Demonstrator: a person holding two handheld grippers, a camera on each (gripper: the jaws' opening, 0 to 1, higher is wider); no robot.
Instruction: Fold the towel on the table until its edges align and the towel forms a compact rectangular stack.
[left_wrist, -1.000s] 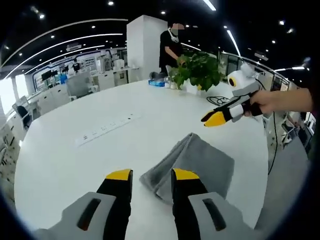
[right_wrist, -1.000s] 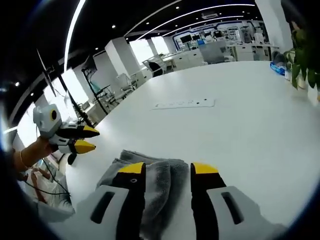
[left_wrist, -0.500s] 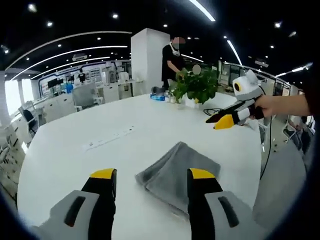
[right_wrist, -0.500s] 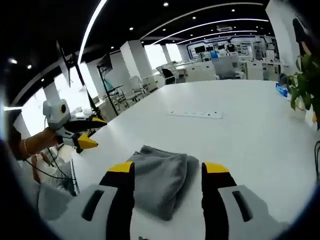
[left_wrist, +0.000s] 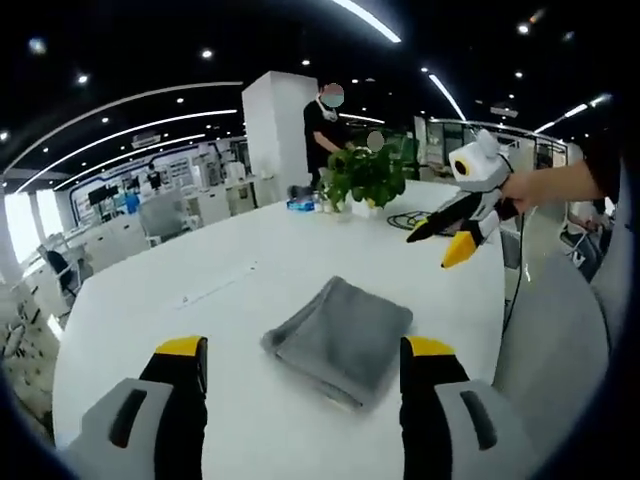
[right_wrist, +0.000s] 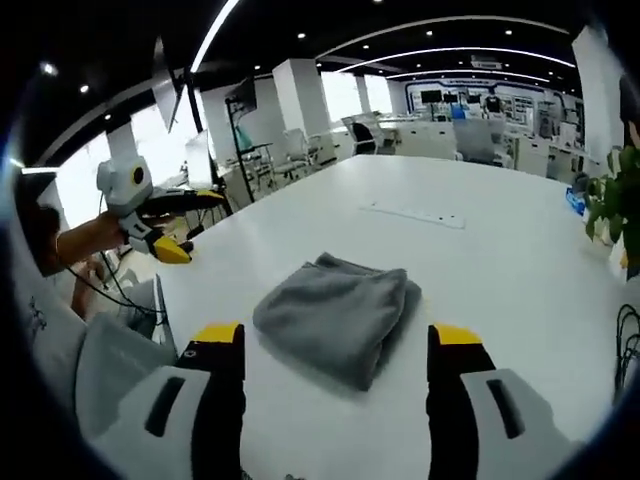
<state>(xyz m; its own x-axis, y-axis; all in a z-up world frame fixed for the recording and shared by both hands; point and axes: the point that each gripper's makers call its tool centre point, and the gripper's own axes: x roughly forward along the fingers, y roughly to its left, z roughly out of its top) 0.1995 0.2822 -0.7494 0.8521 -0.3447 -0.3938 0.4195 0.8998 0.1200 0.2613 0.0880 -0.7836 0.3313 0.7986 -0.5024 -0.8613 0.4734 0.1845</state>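
No readable text, labels, brands, numbers or signs, distant wall displays too blurred

Open-plan office (strip lights (left_wrist: 365, 18) overhead)

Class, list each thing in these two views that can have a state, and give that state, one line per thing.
Towel: folded into a compact grey stack, lying flat on the table, nothing touching it.
Left gripper: open, jaws wide apart, raised clear of the towel.
Right gripper: open, jaws wide apart, holding nothing.
Table: white, bearing the towel.
Plant: upright at the table's far edge.
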